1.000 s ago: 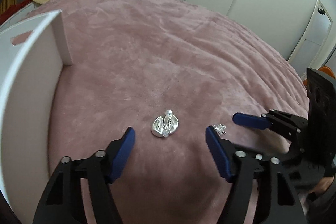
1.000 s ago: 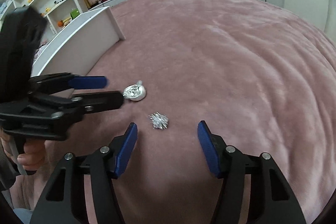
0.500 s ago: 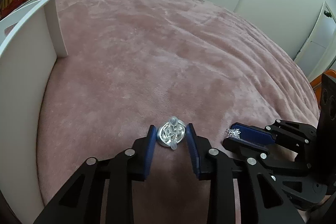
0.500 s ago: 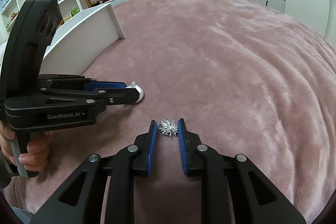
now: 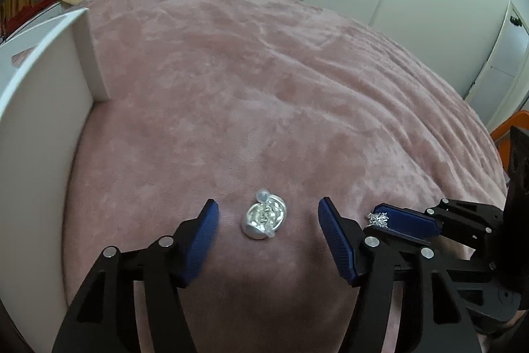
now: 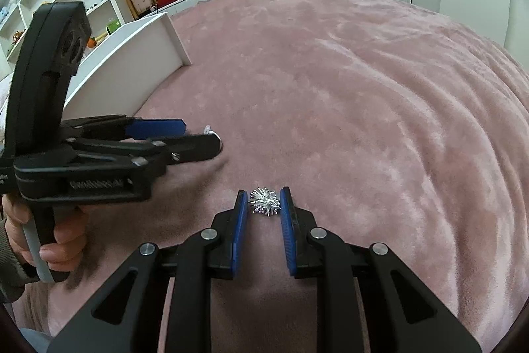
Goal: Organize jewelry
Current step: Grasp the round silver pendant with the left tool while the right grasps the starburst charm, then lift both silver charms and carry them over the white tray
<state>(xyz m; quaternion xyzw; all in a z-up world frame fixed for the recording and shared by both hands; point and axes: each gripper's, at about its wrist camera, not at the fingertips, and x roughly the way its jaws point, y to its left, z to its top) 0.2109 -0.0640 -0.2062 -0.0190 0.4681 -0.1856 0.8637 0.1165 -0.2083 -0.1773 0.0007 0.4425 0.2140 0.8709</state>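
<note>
Left gripper [image 5: 267, 220]: we hold it wide open, gripping nothing; the round silver piece [image 5: 264, 218] lies on the pink blanket [image 5: 264, 88] between its pads.
Right gripper [image 6: 264, 204]: narrowed around the spiky silver ornament [image 6: 264, 202]; we cannot tell if it pinches.
White tray [image 6: 132, 65]: at ten o'clock, well apart.
Progress: early, we judge; both pieces lie unstowed.
</note>
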